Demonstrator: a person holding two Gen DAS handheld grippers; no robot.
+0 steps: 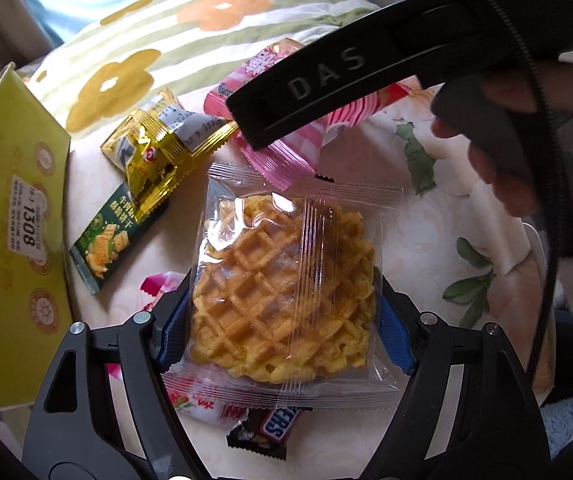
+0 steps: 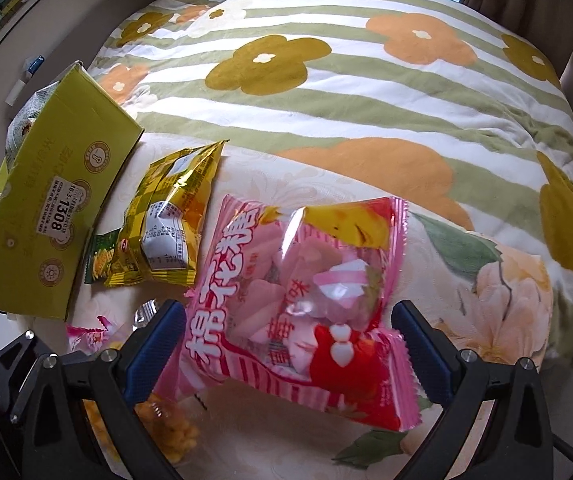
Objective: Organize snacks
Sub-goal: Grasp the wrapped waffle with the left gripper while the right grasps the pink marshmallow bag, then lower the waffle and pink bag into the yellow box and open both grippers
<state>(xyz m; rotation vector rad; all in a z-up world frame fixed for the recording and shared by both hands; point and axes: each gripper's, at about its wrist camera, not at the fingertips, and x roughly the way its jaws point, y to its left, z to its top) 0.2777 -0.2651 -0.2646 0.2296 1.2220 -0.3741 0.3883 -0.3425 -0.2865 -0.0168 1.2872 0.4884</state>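
The biggest thing is one quilt (image 2: pixel 326 92) with green stripes and orange and mustard flowers, bunched up behind everything else. In front of it lies one cream sheet (image 2: pixel 498 292) printed with pale flowers and green leaves; it is the surface that carries the snacks, over a bed as far as can be told.

One yellow-green cardboard box (image 2: pixel 58 208) with a white price sticker stands at the sheet's left edge and serves as landmark. Just right of it lie one gold foil snack bag (image 2: pixel 170 220) and, partly under that, one dark green cracker packet (image 1: pixel 104 248).

Further right of the box is one pink striped bag of marshmallows (image 2: pixel 302 292), between the blue pads of the right claw (image 2: pixel 290 348), which stands spread, its pads apart from the bag.

One clear-wrapped golden waffle (image 1: pixel 282 296) sits right of the box, pinched between the pads of the left claw (image 1: pixel 282 332). Below the waffle lie one Snickers bar (image 1: pixel 264 428) and one white-and-red sweet wrapper (image 1: pixel 202 400).

A hand (image 1: pixel 502 148) holds the right claw's black body across the upper left-wrist view, covering part of the pink bag.
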